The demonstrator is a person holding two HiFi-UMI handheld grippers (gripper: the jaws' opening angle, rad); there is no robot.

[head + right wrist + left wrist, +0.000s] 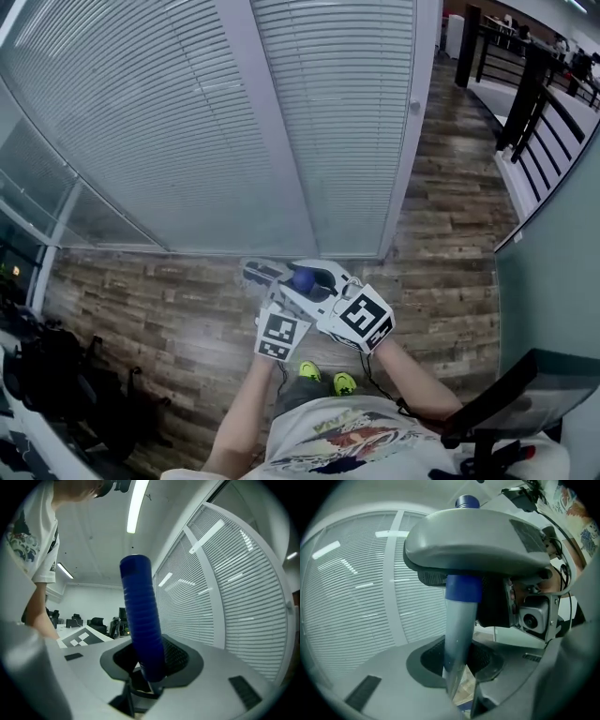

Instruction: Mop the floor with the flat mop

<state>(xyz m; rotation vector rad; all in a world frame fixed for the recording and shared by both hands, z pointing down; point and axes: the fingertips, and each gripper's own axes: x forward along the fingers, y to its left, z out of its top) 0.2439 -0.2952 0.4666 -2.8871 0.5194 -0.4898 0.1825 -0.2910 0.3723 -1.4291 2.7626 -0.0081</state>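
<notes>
Flat mop: head view shows only the blue top end of its handle, poking up betw. both grippers, close in front of the person. Mop head not seen, prob. hidden below the hands. left gripper sits lower and to the left, right gripper over it, marker cubes toward cam. Wood floor all round, blinds ahead, shoes just under the hands.

Left gripper view: grey pole of the handle runs betw. the jaws, which are narrow and closed on it below the blue collar. Right gripper's body is right above, v. near. Pad contact looks firm, but the wide-angle warp makes it hard to be sure.

Right gripper view: jaws clamped on the ribbed blue grip, the handle's upper end, which sticks up past them.

Handling, my guess: long stiff pole, light, most drag at the head on the floor. Smooth grey section is likely slick and may twist in the pads; ribbed grip holds better. Best hold = one gripper on the grip, the other lower on the pole, spaced apart for leverage. The two holds are v. close, so less control of the head.
</notes>
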